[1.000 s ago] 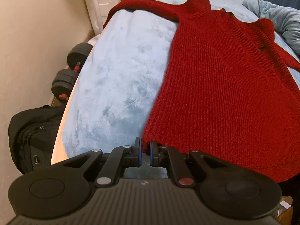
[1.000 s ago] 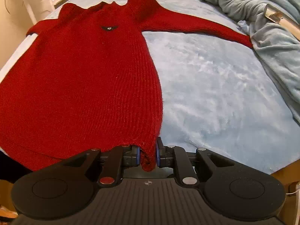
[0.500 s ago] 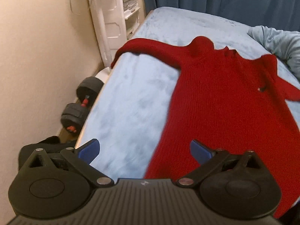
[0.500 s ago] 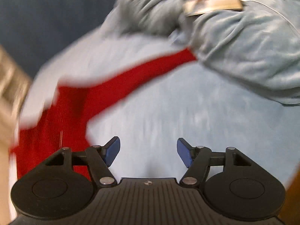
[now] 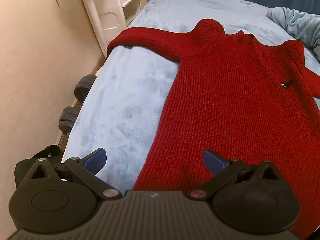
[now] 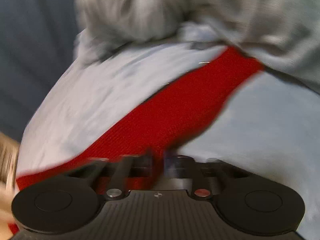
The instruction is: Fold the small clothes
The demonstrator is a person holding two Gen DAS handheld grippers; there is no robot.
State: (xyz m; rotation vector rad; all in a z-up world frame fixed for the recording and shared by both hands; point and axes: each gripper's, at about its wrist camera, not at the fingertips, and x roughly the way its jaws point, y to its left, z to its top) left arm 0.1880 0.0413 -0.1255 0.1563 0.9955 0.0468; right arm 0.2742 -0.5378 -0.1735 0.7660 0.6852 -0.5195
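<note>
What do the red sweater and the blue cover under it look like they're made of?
Red sweater: a ribbed knit, likely wool or acrylic yarn, matte; fine vertical ribs run down the body. Blue cover: apparently plush fleece or velour, soft and faintly sheened; its pile shows mottled light and dark brush marks.

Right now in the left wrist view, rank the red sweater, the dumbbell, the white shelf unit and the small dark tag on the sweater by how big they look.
1. Red sweater, by far.
2. White shelf unit.
3. Dumbbell, partly hidden behind the bed edge, so unsure against the shelf unit.
4. Small dark tag, smallest.
</note>
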